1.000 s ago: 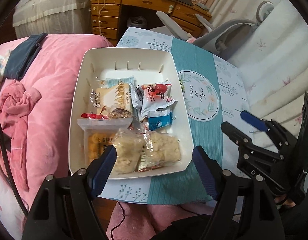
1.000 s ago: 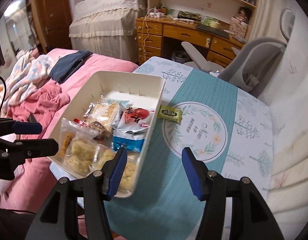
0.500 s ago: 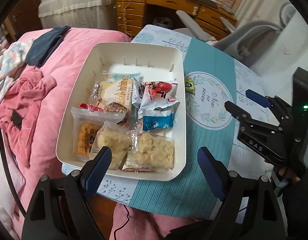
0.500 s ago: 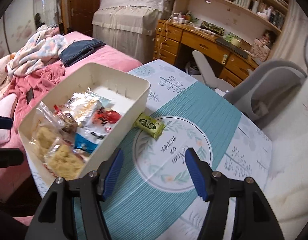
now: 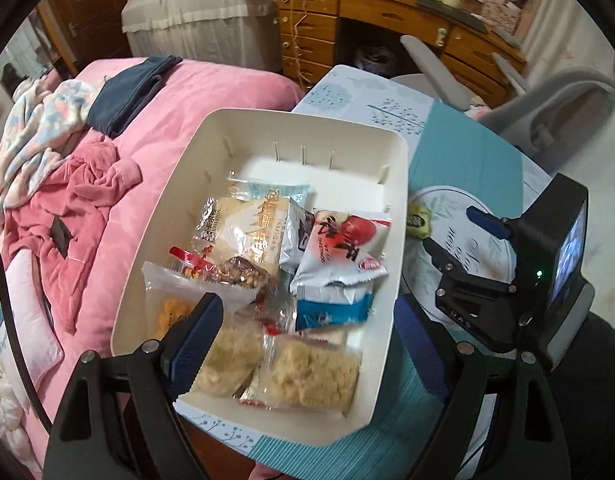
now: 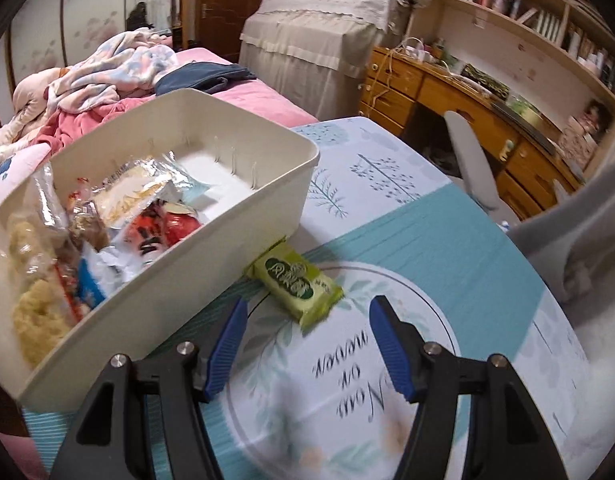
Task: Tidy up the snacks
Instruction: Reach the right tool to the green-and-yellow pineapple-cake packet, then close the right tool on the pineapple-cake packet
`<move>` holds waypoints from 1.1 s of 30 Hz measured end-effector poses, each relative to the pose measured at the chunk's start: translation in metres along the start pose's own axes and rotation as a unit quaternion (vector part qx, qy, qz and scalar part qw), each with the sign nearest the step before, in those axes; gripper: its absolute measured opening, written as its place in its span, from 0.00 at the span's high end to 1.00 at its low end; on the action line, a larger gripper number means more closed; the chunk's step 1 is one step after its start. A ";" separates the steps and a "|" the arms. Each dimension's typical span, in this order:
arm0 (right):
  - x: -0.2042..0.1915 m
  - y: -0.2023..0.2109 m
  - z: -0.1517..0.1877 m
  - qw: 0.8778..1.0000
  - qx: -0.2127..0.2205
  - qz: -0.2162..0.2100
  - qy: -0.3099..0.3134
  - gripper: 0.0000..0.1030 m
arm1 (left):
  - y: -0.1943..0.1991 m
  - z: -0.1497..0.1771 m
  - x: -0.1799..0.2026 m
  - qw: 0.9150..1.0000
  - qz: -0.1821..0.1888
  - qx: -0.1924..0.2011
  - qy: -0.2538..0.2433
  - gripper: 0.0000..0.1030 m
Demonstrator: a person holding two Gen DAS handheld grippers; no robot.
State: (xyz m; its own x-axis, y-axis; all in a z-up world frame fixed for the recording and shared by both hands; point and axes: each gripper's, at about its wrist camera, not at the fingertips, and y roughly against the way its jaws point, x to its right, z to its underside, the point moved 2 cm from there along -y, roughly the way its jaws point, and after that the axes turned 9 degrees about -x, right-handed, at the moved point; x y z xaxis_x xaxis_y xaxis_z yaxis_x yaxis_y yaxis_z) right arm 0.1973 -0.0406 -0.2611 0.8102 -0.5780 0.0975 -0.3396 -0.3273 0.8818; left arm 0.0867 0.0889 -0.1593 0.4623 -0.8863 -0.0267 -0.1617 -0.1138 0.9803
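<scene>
Green snack packet (image 6: 297,283) just beyond right tongs (image 6: 307,344)

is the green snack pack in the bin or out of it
Out. The green snack pack lies flat on the tablecloth, against the outside wall of the white bin.

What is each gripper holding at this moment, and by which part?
Nothing is held. The left gripper hangs open over the bin; the right gripper stands open just short of the green packet.

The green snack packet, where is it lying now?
In the right wrist view, the green snack packet lies on the tablecloth, outside the white bin and against its right wall, just ahead of the right gripper.
</scene>
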 end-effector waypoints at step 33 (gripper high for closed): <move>0.008 -0.069 -0.015 0.994 -0.076 -0.056 -0.061 0.50 | -0.009 -0.015 0.010 0.999 0.036 -0.010 0.012 0.16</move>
State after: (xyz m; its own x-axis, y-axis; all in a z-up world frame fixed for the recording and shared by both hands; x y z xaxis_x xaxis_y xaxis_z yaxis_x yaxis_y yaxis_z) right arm 0.2339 -0.0116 -0.3141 0.7722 -0.6332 -0.0530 -0.1669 -0.2826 0.9446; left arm 0.1063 0.0879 -0.1656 0.4715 -0.8805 0.0490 -0.1774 -0.0403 0.9833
